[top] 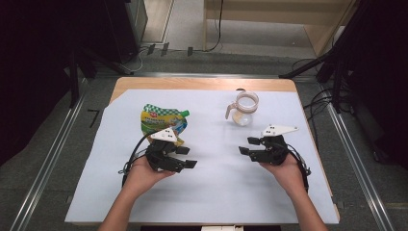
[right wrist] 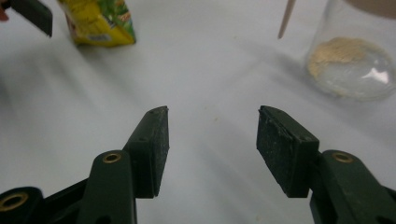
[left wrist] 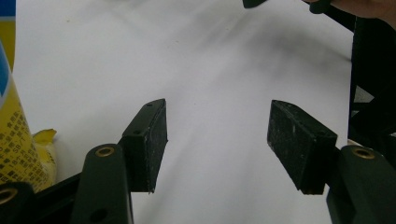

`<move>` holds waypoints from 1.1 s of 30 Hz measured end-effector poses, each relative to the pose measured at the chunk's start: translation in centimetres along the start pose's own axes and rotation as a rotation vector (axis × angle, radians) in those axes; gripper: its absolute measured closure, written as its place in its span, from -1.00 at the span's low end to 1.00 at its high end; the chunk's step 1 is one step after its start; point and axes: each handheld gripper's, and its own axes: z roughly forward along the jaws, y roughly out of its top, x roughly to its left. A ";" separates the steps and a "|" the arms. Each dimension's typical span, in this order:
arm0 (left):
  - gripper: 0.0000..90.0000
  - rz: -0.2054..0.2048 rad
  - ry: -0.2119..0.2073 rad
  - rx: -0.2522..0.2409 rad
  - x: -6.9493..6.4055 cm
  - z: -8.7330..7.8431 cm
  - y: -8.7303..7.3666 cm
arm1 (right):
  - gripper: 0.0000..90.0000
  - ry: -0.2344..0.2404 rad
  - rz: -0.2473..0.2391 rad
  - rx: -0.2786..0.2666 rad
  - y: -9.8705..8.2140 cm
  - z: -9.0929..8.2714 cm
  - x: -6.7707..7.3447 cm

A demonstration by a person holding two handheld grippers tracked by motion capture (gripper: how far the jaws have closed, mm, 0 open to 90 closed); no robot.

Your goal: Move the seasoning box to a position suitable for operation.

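Your left gripper (top: 185, 157), jaws spread and empty, sat just beside the upright pouch (top: 162, 119); your right gripper (top: 246, 146), likewise spread, lay nearer the glass jug (top: 243, 108).

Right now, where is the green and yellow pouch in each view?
High view: the pouch lies left of centre, just beyond the left gripper.
Left gripper view: the pouch is at the left edge.
Right gripper view: the pouch is at top left.
Shared landmark: the white sheet.
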 end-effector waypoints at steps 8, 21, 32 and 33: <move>-0.14 0.000 -0.007 0.002 0.0 -0.2 0.0 | -0.01 -0.040 0.054 -0.003 1.2 0.1 -1.9; -0.15 0.031 -0.015 0.018 -1.1 0.4 0.2 | -0.26 -0.197 0.121 -0.005 3.3 1.5 -6.1; -0.15 0.042 -0.040 0.031 -1.8 1.2 0.4 | -0.54 -0.276 0.156 -0.057 4.0 5.7 -7.7; -0.15 0.042 -0.043 0.030 -1.8 1.2 0.4 | -0.54 -0.279 0.158 -0.061 4.0 6.0 -7.8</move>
